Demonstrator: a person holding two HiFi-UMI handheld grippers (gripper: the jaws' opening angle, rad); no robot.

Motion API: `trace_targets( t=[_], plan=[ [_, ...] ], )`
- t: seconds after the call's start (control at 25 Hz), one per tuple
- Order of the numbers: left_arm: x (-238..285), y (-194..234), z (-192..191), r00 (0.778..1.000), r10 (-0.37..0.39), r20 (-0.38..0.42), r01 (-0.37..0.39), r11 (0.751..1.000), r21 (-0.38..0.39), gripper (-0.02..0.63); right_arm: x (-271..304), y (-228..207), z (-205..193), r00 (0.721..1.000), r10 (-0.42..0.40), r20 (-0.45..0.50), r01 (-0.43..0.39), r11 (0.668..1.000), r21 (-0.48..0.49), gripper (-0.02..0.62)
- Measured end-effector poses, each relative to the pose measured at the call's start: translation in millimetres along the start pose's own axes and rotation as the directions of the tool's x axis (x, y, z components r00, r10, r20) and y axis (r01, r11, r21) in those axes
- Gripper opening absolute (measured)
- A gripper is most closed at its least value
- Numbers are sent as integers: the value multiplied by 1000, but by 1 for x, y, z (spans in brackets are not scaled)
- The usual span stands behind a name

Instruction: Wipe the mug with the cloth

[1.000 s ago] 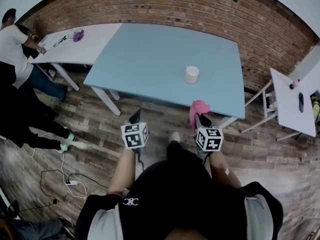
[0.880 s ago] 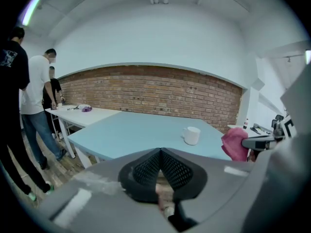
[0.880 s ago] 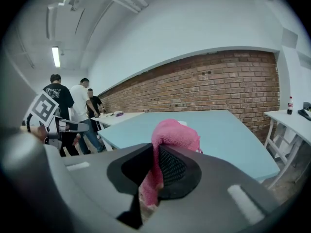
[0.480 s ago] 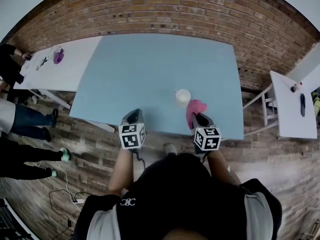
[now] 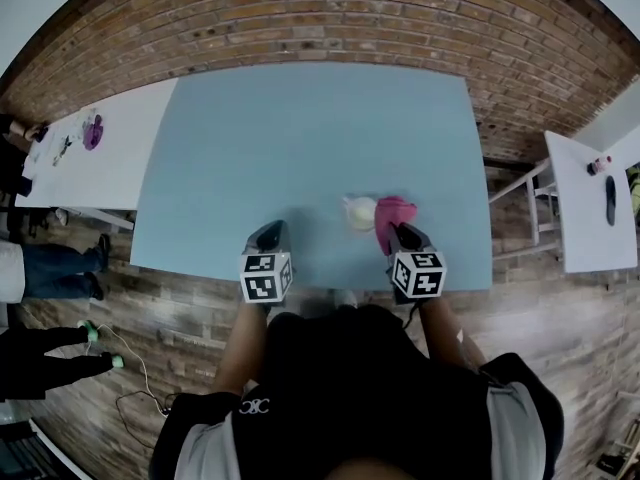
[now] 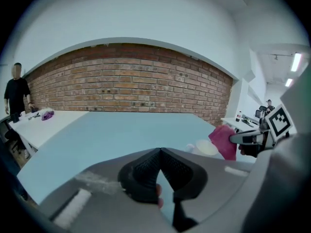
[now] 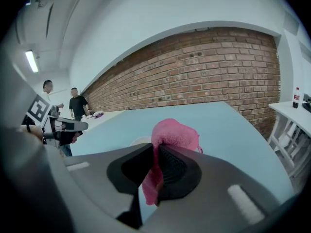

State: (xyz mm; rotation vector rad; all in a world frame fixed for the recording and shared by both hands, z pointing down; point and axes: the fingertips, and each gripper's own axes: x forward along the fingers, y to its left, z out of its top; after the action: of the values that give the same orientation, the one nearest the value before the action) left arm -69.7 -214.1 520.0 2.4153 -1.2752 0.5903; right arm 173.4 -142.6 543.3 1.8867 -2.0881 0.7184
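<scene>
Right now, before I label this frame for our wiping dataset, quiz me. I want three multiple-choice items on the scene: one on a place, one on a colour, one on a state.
1. Where does the mug stand?
A) on the light blue table
B) inside a sink
C) on a shelf

2. What colour is the cloth?
A) green
B) pink
C) grey

3. How are the left tongs?
A) shut on the mug
B) wide open
C) shut and empty

Answers:
1 A: the mug sits on the blue top, just beyond the right tongs.
2 B: pink folds bulge from the right tongs' grip.
3 C: the pads meet with nothing between them.
</scene>
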Motion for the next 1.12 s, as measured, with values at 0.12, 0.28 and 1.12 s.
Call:
trace_targets(
  t=[0.12,0.28,1.12],
  plan=[
    [13,12,5,999,-33,-11,33,999,28,5,5,-2,0,999,-47,1,47,999,17,41],
    [31,30,19,994,-110,-23,112,990,87,3,9,-6,8,985,-172,31,171,984,40,41],
    [82,2,3,785,-580,-218,619,713,329,29,-10,41,-52,849,-520,-96,528,827,193,41]
  ],
)
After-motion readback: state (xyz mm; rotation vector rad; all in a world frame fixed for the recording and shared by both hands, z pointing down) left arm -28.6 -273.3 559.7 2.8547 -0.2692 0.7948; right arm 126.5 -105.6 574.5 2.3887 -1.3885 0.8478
